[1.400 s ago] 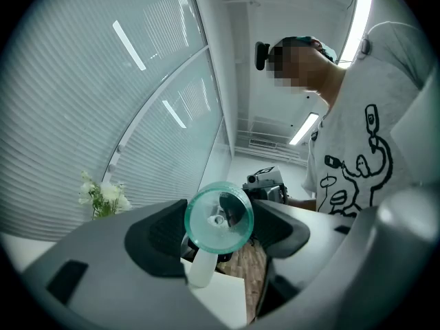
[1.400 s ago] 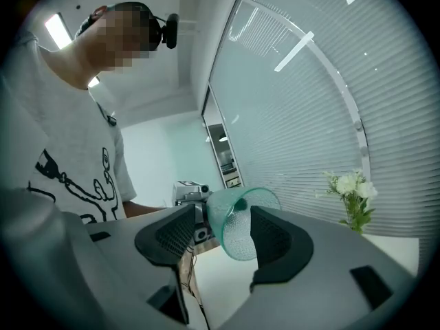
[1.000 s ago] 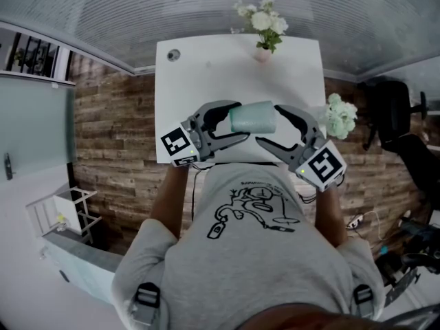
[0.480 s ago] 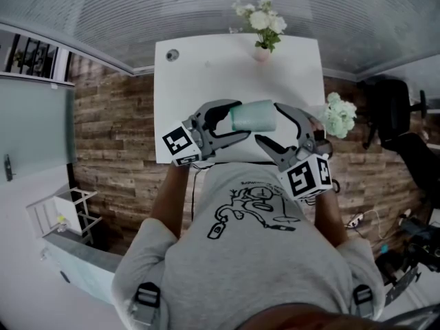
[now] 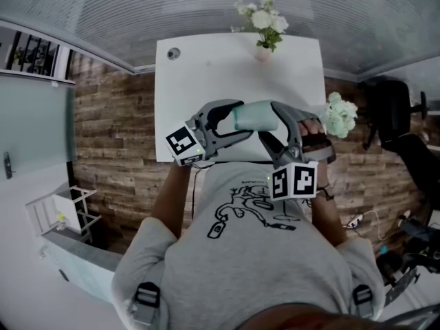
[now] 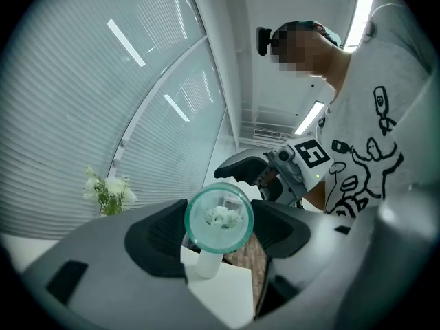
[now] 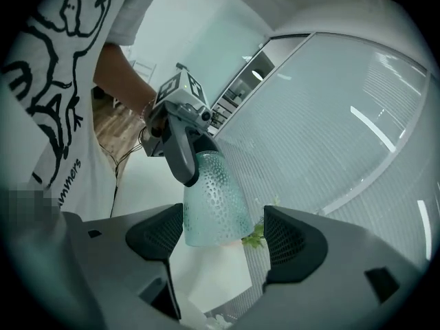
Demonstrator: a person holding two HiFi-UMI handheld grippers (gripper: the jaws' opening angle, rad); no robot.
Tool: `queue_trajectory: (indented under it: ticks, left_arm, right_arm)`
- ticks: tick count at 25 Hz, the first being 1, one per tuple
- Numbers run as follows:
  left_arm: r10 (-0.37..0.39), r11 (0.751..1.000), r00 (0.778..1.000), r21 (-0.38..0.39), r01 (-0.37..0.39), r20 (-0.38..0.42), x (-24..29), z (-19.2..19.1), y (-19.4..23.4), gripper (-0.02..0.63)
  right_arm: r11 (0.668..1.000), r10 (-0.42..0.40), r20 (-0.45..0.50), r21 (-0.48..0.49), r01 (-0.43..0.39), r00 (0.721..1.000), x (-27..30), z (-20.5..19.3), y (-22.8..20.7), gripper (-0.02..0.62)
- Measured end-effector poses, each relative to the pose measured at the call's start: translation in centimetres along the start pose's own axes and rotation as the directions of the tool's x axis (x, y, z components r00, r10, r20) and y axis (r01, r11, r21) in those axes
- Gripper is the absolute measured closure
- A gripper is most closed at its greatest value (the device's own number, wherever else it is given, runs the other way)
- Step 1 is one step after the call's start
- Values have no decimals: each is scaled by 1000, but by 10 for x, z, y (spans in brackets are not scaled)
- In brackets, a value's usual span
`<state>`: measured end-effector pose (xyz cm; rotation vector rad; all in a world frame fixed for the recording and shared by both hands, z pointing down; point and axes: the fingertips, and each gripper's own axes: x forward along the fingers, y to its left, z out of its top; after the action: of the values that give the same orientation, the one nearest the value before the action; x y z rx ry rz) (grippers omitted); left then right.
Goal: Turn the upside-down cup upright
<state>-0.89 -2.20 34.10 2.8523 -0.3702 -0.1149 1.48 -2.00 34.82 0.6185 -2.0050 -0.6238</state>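
Between the jaws of the right claw lies the cup, a pale green tumbler with a dimpled wall, but the pads are not pressing it. One pad sits just beside the wall at 9 o'clock, and a plain gap shows at 3 o'clock. These jaws stand wide and have just been opening, with the cup between them. The hold belongs to the left claw, which is clamped on the cup with pads against its sides at 9 and 3 o'clock, one round end facing that claw's camera. In the right gripper view the end in the left claw looks the narrower, so it is probably the base, though that is a judgement. The cup lies on its side in the air, neither inverted nor upright, which suggests the turn is about half done. The right claw seems placed around the body to take the cup over, so the turn can be finished without an awkward twist of the left wrist. In the head view the cup hangs over the 6 o'clock edge of the white counter, close to the person's chest. A vase of flowers stands at the counter's 12 o'clock edge, and a second bunch of flowers sits past its 3 o'clock edge. Both are well apart from the cup, leaving bare counter for setting it down.
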Motion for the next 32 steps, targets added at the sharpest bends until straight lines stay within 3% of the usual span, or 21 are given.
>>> queue_trajectory:
  ticks: [14,24,32]
  left_arm:
    - [14,1000,1000,9,-14,-3,5,-1,-1,310]
    - [2,1000,1000,2,-2,-1,7,0,-8,310]
    - [7,1000,1000,6,-7,0,8,0,-7,310]
  right_arm:
    - [991,-4,-188,-129,-20,982,16,-14,13,227]
    - [983,-25,-235,-181,-19,972,24,-21,13,222]
    - [989,-26,-227,-149,-9,974,26,-22,13,222]
